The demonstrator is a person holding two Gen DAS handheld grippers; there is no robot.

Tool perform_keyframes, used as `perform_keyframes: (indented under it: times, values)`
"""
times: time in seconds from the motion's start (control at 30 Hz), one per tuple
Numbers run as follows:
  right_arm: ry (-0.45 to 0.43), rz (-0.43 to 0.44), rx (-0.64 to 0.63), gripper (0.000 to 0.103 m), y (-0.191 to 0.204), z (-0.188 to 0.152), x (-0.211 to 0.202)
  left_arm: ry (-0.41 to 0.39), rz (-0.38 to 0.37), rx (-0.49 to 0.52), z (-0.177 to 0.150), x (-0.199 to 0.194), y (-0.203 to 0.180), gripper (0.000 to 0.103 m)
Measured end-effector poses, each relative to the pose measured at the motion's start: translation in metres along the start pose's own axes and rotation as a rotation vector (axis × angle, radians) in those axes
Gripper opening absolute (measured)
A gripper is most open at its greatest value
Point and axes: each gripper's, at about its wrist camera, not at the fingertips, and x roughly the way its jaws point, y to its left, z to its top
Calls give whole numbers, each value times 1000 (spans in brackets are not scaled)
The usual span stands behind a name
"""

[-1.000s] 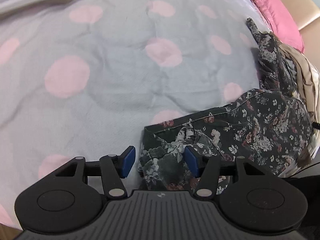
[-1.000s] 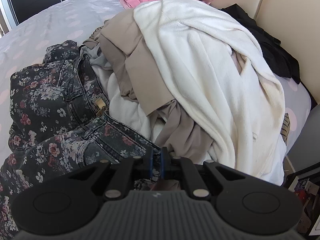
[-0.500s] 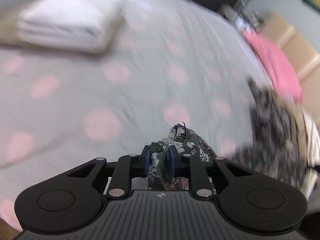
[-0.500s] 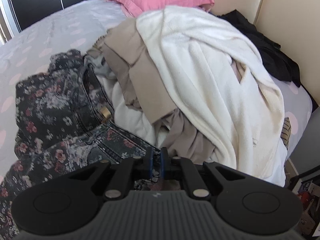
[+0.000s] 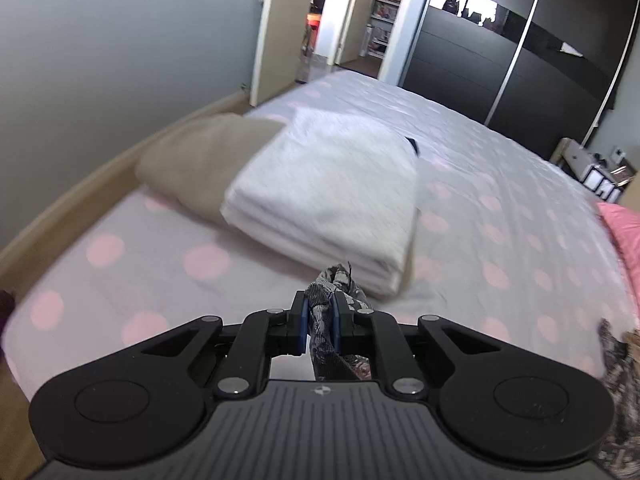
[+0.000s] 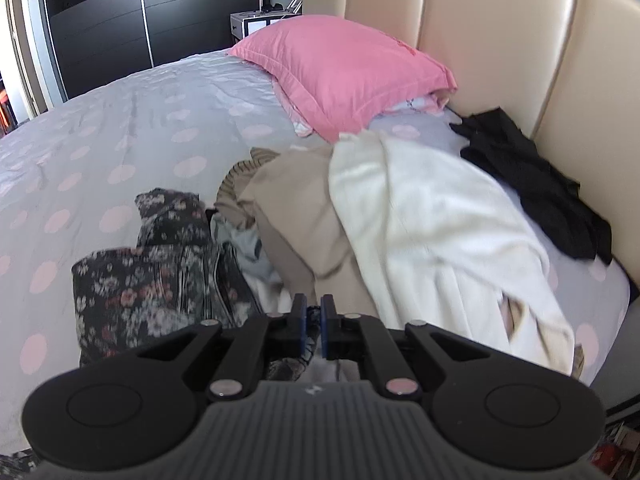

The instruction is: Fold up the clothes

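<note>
Two claws are each pinching a part of the same dark floral jeans (image 6: pixel 160 280). The left claw (image 5: pixel 320 322), whose jaws have just been closing, is now clamping a bunched twist of the fabric between its blue pads; the cloth is poking up past the fingertips toward 12 o'clock as a grey, faded-looking wad with a loose thread, and trailing down under the claw toward 6 o'clock. The right claw (image 6: pixel 314 322) is pressed almost together on a thin edge of the floral denim, which is running down beneath it.

In the right wrist view the jeans are lying crumpled on the bed (image 6: pixel 120 128) at about 9 o'clock from the claw, charcoal with small white and reddish flowers, seams and a waistband showing, one end humped upward. They are touching a heap of unfolded laundry at 12 to 2 o'clock: a beige garment (image 6: pixel 296 216), a cream fleece robe (image 6: pixel 432 232) and a black garment (image 6: pixel 536 184) against the headboard (image 6: pixel 500 40). A pink pillow (image 6: pixel 344 68) is sitting at 12 o'clock.

In the left wrist view, folded white linen (image 5: pixel 332 196) is resting at 12 o'clock on the dotted bedspread, partly over a tan pillow (image 5: pixel 196 164).
</note>
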Motion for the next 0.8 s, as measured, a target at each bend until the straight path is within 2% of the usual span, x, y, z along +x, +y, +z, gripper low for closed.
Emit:
perform_keyframes:
  times: [0.2,0.3,0.43,0.57,0.67,0.8]
  values:
    - [-42,-23,-29,7,30,49,16,-55,51,-17,42,15,-4,9]
    - [-99,-34,-33,7,48,78,16,-105,47,-10,69,17,-19,9]
    - [-222,-42,-28,6,63,123,-6,-196,11,-34,102,7,-37,9]
    - [-332,-21,-30,6,63,152,-42,-258,-24,-64,114,-7,-35,9]
    - [-326,-16,-53,6,59,143,-47,-184,-10,-69,95,12,-21,9]
    - [-218,8,-58,6,45,99,-25,-33,23,-106,41,53,9,9]
